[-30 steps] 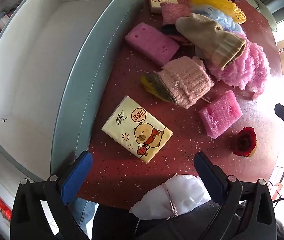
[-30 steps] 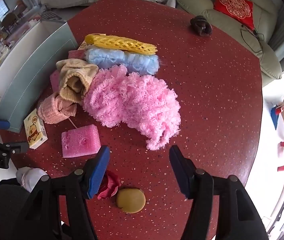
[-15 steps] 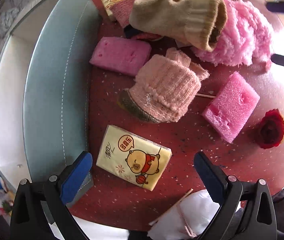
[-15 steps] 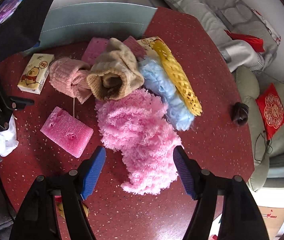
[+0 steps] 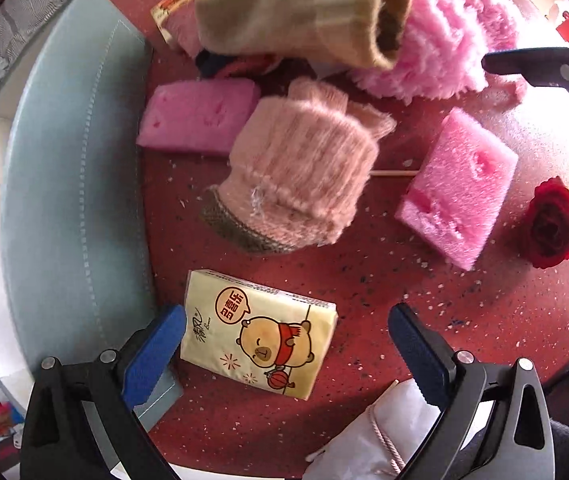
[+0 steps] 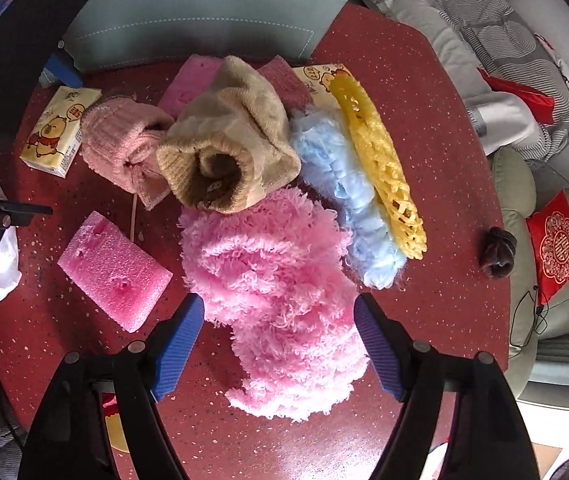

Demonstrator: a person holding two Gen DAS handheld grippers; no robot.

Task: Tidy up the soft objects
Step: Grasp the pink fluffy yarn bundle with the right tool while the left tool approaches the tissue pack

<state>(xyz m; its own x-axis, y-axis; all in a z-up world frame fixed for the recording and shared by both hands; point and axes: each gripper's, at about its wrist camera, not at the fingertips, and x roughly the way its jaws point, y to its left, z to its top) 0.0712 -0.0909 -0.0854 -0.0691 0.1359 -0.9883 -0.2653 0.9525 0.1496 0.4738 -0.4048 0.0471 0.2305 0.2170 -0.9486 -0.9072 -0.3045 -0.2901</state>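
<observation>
Red speckled table point(image 6: 436, 128) beside grey sofa point(image 6: 516, 216).

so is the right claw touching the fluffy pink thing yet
Apart. In the right wrist view the right claw stands open, its jaws having just been opening, around the fluffy pink thing, and red table shows between each pad and the fluff.

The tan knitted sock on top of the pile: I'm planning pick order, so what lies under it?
Under the tan knitted sock show a fluffy pink yarn bundle, a pink foam block and a dark red-and-navy fabric edge. How far these continue beneath is covered.
</observation>
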